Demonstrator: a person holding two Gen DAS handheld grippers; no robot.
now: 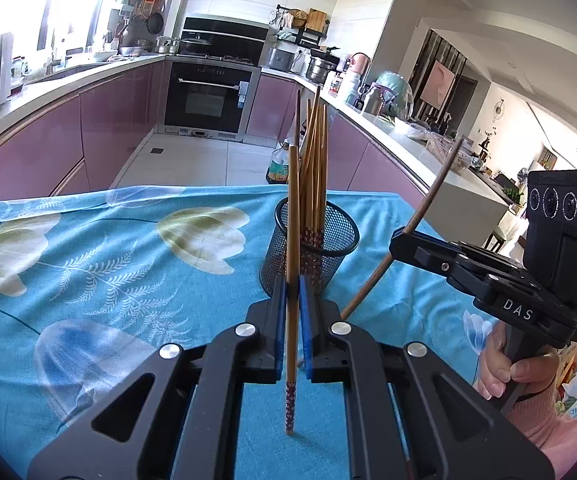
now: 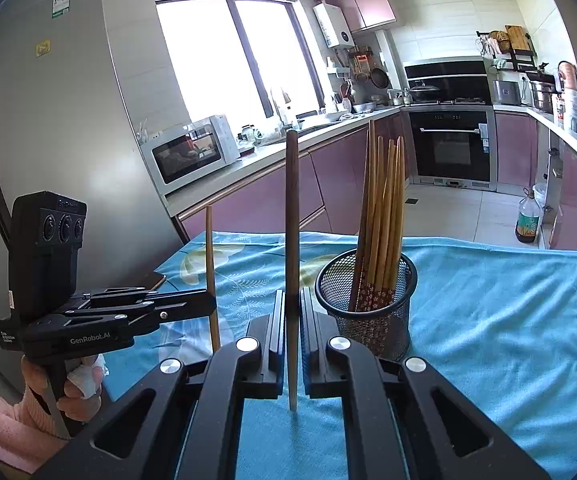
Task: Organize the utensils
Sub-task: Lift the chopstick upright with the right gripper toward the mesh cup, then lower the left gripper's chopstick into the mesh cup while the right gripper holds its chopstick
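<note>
A black mesh cup (image 1: pixel 312 248) (image 2: pixel 368 308) stands on the blue flowered tablecloth (image 1: pixel 128 264) (image 2: pixel 508 320) with several bamboo chopsticks upright in it. My left gripper (image 1: pixel 292 282) (image 2: pixel 210 304) is shut on a light bamboo chopstick (image 1: pixel 292 208) (image 2: pixel 209 248), held upright just left of the cup, patterned end down and off the cloth. My right gripper (image 2: pixel 292 300) (image 1: pixel 398 238) is shut on a dark brown chopstick (image 2: pixel 291 208) (image 1: pixel 432 196), pale tip down, close to the cup on its near left side. A hand (image 1: pixel 500 368) grips each handle.
A flat dark object (image 2: pixel 150 280) lies at the table's left corner. An oil bottle (image 2: pixel 527 220) (image 1: pixel 277 166) stands on the floor beyond the table. Purple cabinets, an oven and a grey fridge (image 2: pixel 68 128) surround the table.
</note>
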